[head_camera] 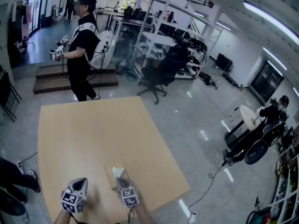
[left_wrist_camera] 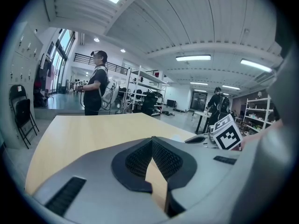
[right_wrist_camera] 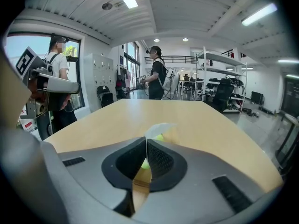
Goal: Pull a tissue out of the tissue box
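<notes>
White tissue point(right_wrist_camera: 159, 129) is standing up out of the tissue box point(head_camera: 111, 177), and your right gripper point(right_wrist_camera: 146, 141) is pinching it: the jaws are pressed together on the sheet, with its free tip poking out above them. The tissue box is sitting near your edge of the pale wooden table point(head_camera: 93, 134), directly under and just ahead of that gripper's jaws. The sheet's long axis is running upward from the box top, so I judge that the pull is going to have to follow that line, up and away from the box, not sideways across it. Your left gripper point(left_wrist_camera: 152, 141) is waiting to the left of the tissue box, clear of it, its jaw tips meeting with nothing between them; it is the farther one and is not steadying the box. No brand or wording is showing on the box; a yellow-green patch is peeking through beside the sheet, and only the square black-and-white markers on the gripper cubes are legible.
</notes>
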Available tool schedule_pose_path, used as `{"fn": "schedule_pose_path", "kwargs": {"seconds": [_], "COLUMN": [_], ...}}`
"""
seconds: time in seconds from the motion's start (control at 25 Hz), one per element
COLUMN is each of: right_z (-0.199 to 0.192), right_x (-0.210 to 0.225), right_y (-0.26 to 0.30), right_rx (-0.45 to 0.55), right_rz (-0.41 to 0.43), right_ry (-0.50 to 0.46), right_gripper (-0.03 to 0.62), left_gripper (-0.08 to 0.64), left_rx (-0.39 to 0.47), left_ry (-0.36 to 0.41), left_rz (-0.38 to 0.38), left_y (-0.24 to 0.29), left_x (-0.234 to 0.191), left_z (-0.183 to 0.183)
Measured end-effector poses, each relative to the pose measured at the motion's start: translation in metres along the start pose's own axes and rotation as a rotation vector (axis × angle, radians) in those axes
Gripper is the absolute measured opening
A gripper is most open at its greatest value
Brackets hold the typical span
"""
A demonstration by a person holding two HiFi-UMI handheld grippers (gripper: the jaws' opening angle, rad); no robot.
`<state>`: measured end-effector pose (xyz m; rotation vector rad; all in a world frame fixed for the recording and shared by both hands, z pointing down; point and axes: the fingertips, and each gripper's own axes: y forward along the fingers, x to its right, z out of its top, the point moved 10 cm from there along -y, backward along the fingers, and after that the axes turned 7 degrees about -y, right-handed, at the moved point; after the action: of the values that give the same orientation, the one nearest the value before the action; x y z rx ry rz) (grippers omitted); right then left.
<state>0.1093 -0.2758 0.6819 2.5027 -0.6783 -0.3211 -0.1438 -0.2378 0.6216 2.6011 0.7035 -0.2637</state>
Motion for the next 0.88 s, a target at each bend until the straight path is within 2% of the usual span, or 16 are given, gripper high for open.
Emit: {"fn": "schedule_pose_path", "kwargs": {"seconds": [0.88], "right_z": [0.036], "right_x": [0.004], "right_y": [-0.023], "right_rx": [0.119], "right_rz": [-0.059], "right_ry": [-0.021], "right_gripper": [0.006], "left_gripper": [0.008], "left_rx": [0.046], "left_ry": [0.007], "left_rz": [0.005], "left_y": [-0.011], "left_x": [0.003], "left_z": [0.006]}}
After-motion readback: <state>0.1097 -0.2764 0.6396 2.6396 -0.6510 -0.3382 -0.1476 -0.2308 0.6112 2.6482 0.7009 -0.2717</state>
